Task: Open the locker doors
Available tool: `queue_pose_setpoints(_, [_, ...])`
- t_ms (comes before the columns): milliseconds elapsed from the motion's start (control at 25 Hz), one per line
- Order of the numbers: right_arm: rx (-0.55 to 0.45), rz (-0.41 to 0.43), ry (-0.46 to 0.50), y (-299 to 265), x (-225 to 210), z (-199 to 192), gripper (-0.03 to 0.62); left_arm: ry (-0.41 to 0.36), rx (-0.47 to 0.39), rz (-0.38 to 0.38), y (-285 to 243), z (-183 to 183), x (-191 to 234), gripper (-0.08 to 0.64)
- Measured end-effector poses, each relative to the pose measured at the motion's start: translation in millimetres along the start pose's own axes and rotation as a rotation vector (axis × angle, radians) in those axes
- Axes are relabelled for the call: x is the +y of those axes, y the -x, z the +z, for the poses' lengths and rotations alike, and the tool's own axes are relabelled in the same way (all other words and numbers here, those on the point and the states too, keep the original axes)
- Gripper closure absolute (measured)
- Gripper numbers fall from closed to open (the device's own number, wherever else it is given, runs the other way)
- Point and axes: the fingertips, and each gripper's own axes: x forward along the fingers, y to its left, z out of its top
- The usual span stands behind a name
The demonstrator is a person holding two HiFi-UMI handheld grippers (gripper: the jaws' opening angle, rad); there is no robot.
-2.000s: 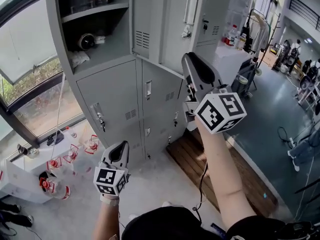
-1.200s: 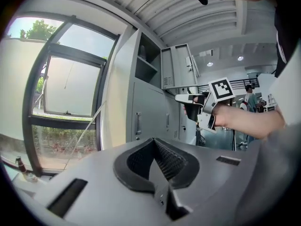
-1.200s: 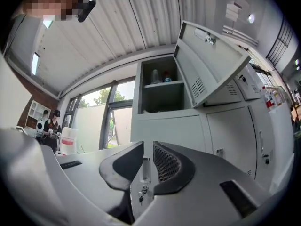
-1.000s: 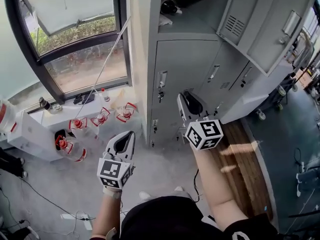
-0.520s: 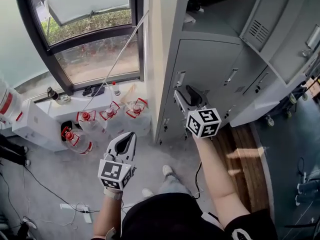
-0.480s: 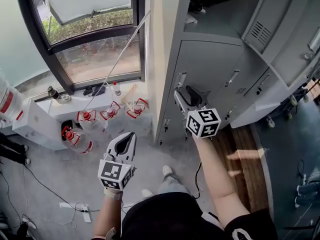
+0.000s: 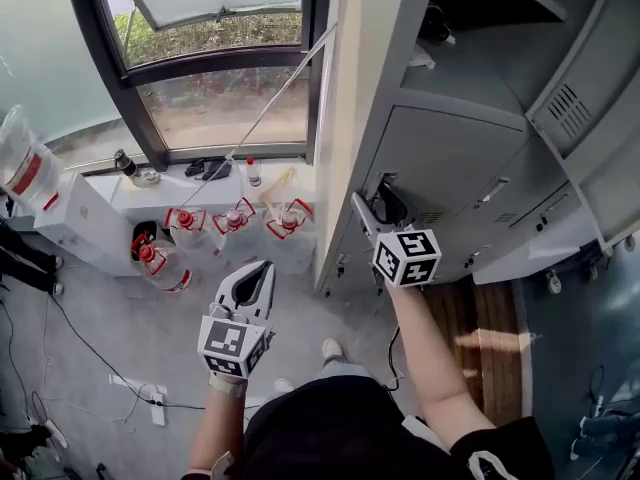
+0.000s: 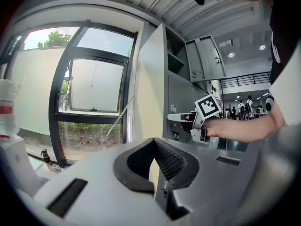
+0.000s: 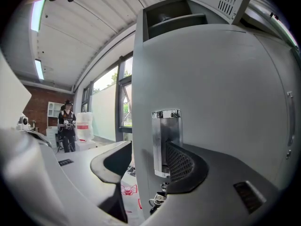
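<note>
- R hand-held gripper (image 9: 151, 169): jaws just been opening, released. Handle (image 9: 162, 140) of locker door (image 7: 450, 158) stands between them, door shut.
- L hand-held gripper (image 7: 262, 270): I read clenched, empty, near window.

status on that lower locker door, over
Left gripper shut, empty. Right gripper jaws just opening, chrome handle between them, unclamped. Lower locker door closed. Keys dangle under handle.

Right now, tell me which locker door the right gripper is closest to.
The closed door in the leftmost column, directly under the open compartment. Its chrome handle stands between the right gripper's fingers, which have just been opening.
</note>
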Motion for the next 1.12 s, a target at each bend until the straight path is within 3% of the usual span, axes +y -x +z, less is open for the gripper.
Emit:
queue_pose_setpoints(560, [-0.021, 0.021, -0.018, -6, 5, -1, 0.364, 0.030, 0.003, 0.071, -11, -5, 5, 0.543])
queue_pose_setpoints(1120, [-0.014, -0.075, -0.012, 32, 12, -6, 0.433, 0.025, -0.007, 0.003, 4, -6, -7, 0.543])
